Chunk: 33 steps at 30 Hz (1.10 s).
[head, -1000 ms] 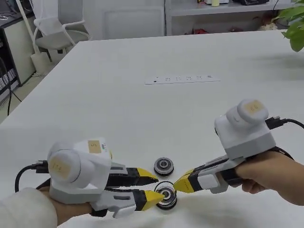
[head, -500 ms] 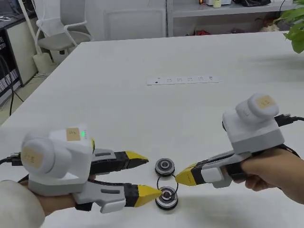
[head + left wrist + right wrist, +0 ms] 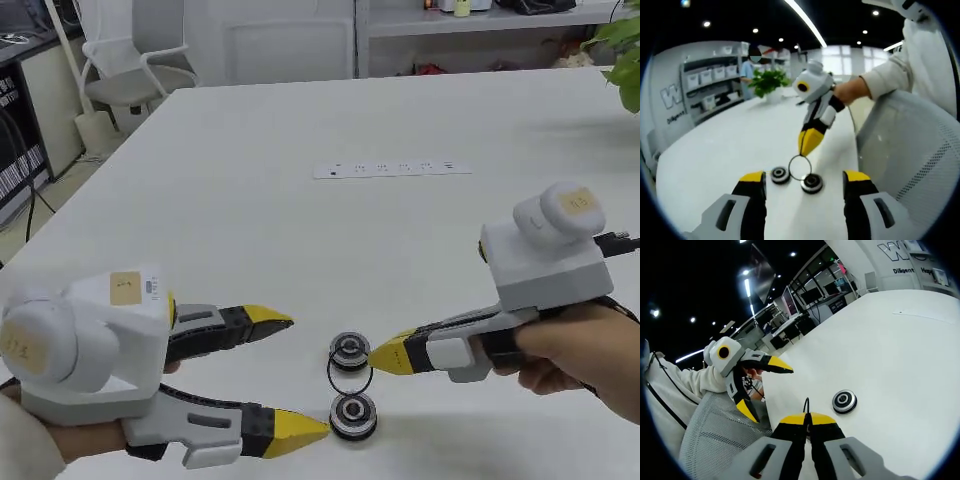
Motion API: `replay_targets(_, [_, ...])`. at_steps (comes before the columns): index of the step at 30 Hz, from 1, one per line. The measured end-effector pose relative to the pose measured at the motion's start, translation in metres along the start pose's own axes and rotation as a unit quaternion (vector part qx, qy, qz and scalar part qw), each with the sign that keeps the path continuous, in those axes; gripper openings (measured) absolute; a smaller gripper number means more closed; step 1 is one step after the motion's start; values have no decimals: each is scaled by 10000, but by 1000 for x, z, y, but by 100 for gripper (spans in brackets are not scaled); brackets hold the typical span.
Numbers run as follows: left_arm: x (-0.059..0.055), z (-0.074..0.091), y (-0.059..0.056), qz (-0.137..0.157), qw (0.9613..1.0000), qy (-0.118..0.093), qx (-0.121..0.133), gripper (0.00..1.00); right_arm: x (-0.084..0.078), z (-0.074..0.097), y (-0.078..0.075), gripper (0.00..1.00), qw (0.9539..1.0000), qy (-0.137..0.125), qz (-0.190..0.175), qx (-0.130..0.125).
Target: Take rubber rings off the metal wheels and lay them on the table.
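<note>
Two metal wheels sit near the table's front edge, the far wheel [image 3: 349,350] [image 3: 780,175] [image 3: 844,401] and the near wheel [image 3: 354,413] [image 3: 811,183]. My right gripper [image 3: 372,357] [image 3: 809,142] [image 3: 807,420] is shut on a thin black rubber ring [image 3: 330,378] [image 3: 789,168] [image 3: 806,404]. The ring hangs as a loop between the two wheels, and I cannot tell whether it touches the near one. My left gripper [image 3: 303,375] [image 3: 805,177] [image 3: 762,387] is open just left of the wheels, with nothing between its jaws.
A white power strip [image 3: 392,169] lies flat at mid-table. Off the far left corner stands an office chair [image 3: 130,60], and a plant [image 3: 625,60] leans in at the far right. Shelves line the back wall.
My left gripper let go of the near wheel, opened and drew back to the left. My right gripper, still shut on the ring, pulled it up off the near wheel.
</note>
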<state>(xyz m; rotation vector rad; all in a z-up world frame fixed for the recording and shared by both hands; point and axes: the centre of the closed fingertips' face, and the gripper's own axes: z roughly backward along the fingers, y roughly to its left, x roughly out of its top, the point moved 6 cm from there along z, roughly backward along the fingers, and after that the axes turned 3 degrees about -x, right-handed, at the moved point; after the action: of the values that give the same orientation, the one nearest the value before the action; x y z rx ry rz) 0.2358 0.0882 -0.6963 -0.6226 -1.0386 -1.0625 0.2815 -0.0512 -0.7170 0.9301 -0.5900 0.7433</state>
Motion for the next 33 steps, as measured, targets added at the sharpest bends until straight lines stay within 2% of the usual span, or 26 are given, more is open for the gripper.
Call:
replay_targets(7, [3,11,4,54,9994,-149,297,74,5,1,4,0,9999,-115,-14,44])
replay_targets(13, [-12,23,-3,198,9989,-64,420,78,7,0,8,0,9998,-169,0,94])
replay_targets(16, [-15,28,-2,378,9977,-156,540,83,9,-1,10,0,9997,-207,3,136])
replay_targets(18, [-17,29,0,451,9973,-145,563,85,10,-1,12,0,9996,-232,-1,151])
replay_targets(24, [-29,27,-2,547,9977,1,406,91,13,-3,16,0,9994,-298,-9,185])
replay_targets(33, [-38,26,-3,762,9968,30,245,93,10,-12,22,0,9995,-209,39,222])
